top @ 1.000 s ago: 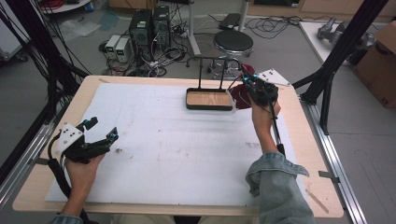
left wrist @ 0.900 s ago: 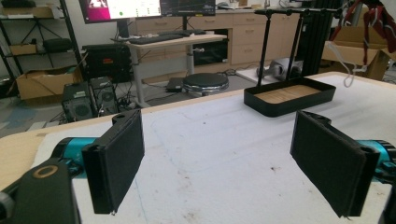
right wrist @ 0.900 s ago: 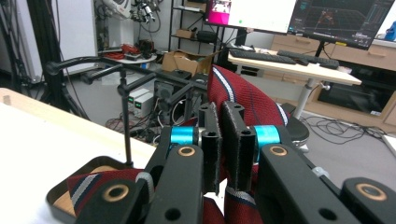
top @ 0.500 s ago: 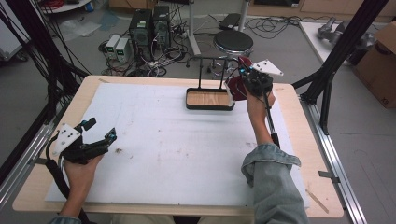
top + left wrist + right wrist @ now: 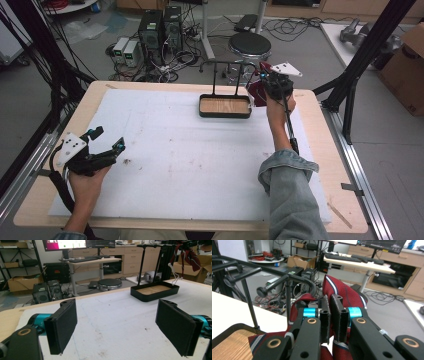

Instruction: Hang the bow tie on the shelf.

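jaws, right: the right gripper [image 5: 329, 315] has its two black jaws pressed tight on a dark red tie [image 5: 344, 296] with thin white and blue stripes (the cloth bunches up around the jaws).
jaws, left: the left gripper [image 5: 125, 327] has its jaws wide apart, with nothing between them.
tie: it is up in the air at the far right part of the table, just beside the right end of the black rack [image 5: 225, 67]. in the right gripper view the rack's curved bar is right next to the tie, but i cannot tell if they touch.
rack: thin black poles stand up from a black tray [image 5: 225, 114] with a wood floor. the tray sits at the far edge of the white mat [image 5: 190, 165].
white thing: in the left gripper view a small white hanger or hook [image 5: 175, 273] hangs near the tie, over the tray; it is too small to be sure what it is.
left hand: it holds its gripper [image 5: 107, 147] low at the near left of the mat, well apart from the tray.
right arm: a blue denim sleeve [image 5: 290, 195] reaches forward to the right gripper [image 5: 275, 85].
mat: it has small brown marks on it.
table: the wood table [image 5: 320, 145] shows around the mat.
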Demonstrator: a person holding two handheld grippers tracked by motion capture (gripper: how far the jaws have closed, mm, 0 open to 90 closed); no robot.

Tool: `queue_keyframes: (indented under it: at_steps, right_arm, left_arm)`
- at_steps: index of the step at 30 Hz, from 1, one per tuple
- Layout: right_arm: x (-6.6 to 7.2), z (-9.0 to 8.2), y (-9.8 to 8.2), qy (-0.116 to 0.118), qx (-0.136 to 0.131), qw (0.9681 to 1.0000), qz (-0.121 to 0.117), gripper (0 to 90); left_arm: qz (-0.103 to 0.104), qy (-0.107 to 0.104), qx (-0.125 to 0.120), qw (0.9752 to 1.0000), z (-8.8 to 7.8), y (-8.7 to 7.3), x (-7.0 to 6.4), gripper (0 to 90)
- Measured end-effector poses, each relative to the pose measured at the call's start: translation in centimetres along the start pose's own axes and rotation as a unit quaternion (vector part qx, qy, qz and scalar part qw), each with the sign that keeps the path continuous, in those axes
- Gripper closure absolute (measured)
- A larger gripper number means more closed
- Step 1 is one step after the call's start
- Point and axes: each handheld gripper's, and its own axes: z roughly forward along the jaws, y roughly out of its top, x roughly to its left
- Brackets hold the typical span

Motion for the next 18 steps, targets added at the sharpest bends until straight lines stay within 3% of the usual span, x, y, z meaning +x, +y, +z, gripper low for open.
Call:
queue_keyframes:
  at_steps: [2,6,9,18]
  right_arm:
    - [-0.23,0.26,-0.28,0.007,0.004,0.9999,0.015,85.2]
    - [-0.18,0.61,-0.59,0.009,0.011,0.9998,0.016,85.1]
    - [-0.26,0.79,-0.78,0.014,0.012,0.9993,0.033,84.8]
    - [-0.35,1.08,-1.07,0.017,0.019,0.9991,0.033,82.5]
  left_arm:
    - [0.000,0.000,-0.001,1.0000,-0.04,0.01,0.02,17.8]
    - [0.000,0.000,0.000,1.0000,-0.04,0.01,0.03,17.9]
    - [0.000,0.000,-0.001,1.0000,-0.08,0.03,0.01,17.9]
    - [0.000,0.000,0.000,1.0000,-0.05,0.01,0.02,17.9]
